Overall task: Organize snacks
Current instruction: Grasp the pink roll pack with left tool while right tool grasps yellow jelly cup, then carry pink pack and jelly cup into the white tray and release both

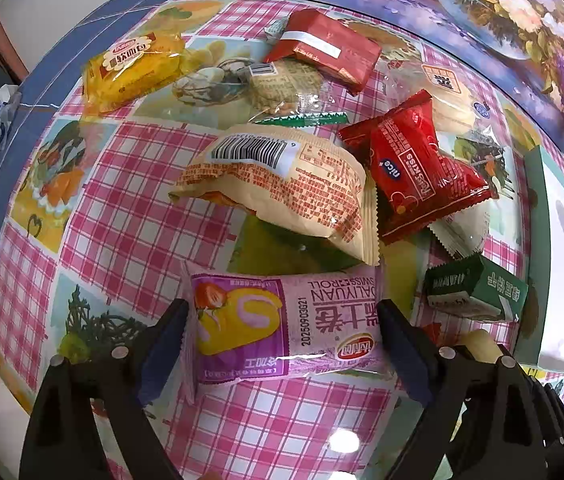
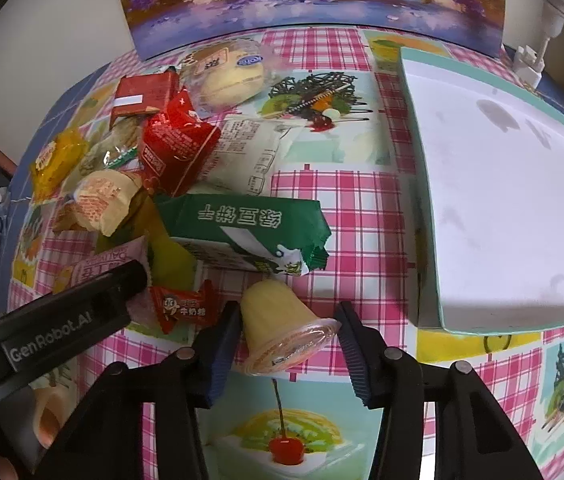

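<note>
**Snacks gripped at both hands, box waiting empty-walled beside them**

On the pink checked tablecloth [image 2: 362,208] we see a loose heap of wrapped snacks. Our right gripper [image 2: 289,308] points down at the near edge of that heap. Its jaws are closed on a pale yellow plastic jelly cup [image 2: 282,320], which lies on its side with the sealed lid toward the camera. One pad sits against the cup's wall and the other against its rim. A small red wrapped candy [image 2: 184,308] lies just left of it, and a green foil biscuit packet [image 2: 242,216] lies just behind.

Our left gripper [image 1: 282,306] stands wide around a pink and purple Swiss roll packet [image 1: 282,320], which lies flat and crosswise. The pads meet its two crimped ends. We cannot tell whether they press on it.

A shallow white cardboard box with a teal rim [image 2: 502,200] sits on the cloth to the right of the jelly cup, near but apart.
</note>
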